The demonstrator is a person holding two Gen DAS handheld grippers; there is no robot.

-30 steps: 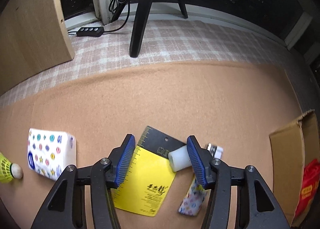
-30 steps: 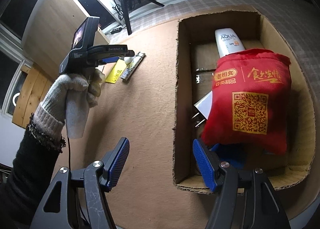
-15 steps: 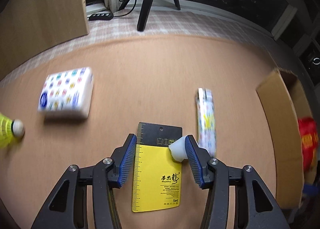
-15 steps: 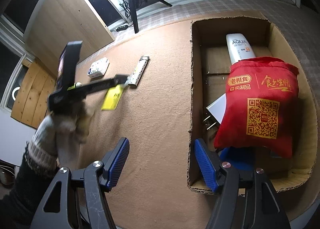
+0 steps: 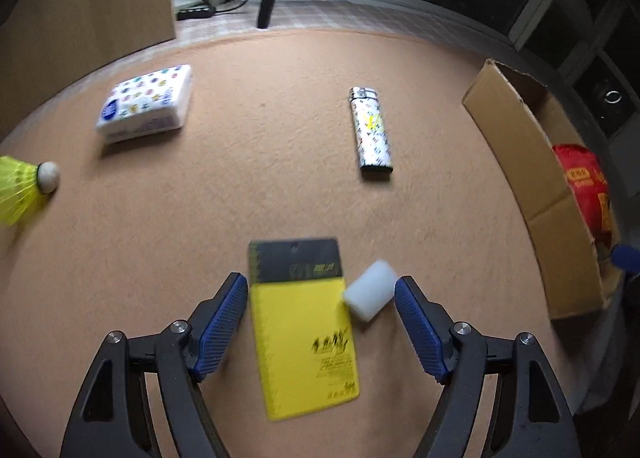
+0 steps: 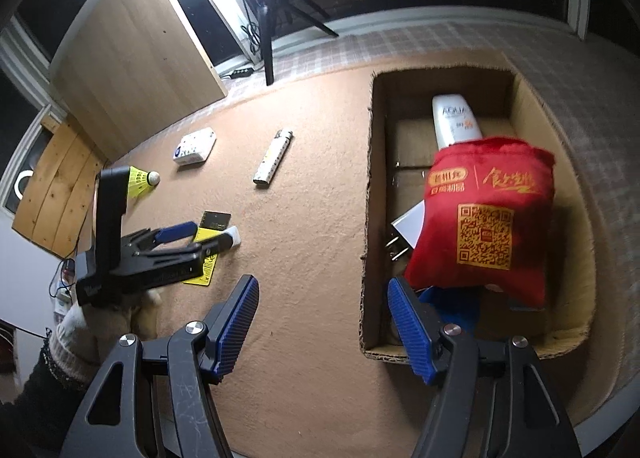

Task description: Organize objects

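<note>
My left gripper (image 5: 320, 318) is open above a yellow and black card (image 5: 304, 334) and a white eraser (image 5: 369, 291) that lie on the tan mat between its fingers. It also shows in the right wrist view (image 6: 188, 238). A patterned lighter (image 5: 371, 133), a tissue pack (image 5: 146, 107) and a yellow shuttlecock (image 5: 24, 187) lie farther out. My right gripper (image 6: 324, 322) is open and empty over the near left corner of the cardboard box (image 6: 370, 185), which holds a red bag (image 6: 486, 221) and a white tube (image 6: 456, 119).
The cardboard box (image 5: 520, 161) stands at the right of the left wrist view. A wooden panel (image 6: 132, 69), a tripod (image 6: 272, 17) and a power strip (image 5: 195, 12) are beyond the mat's far edge.
My left gripper has pulled back and risen, so the lighter, tissue pack and shuttlecock look farther away. The right gripper has shifted slightly; the box sits more to its right.
</note>
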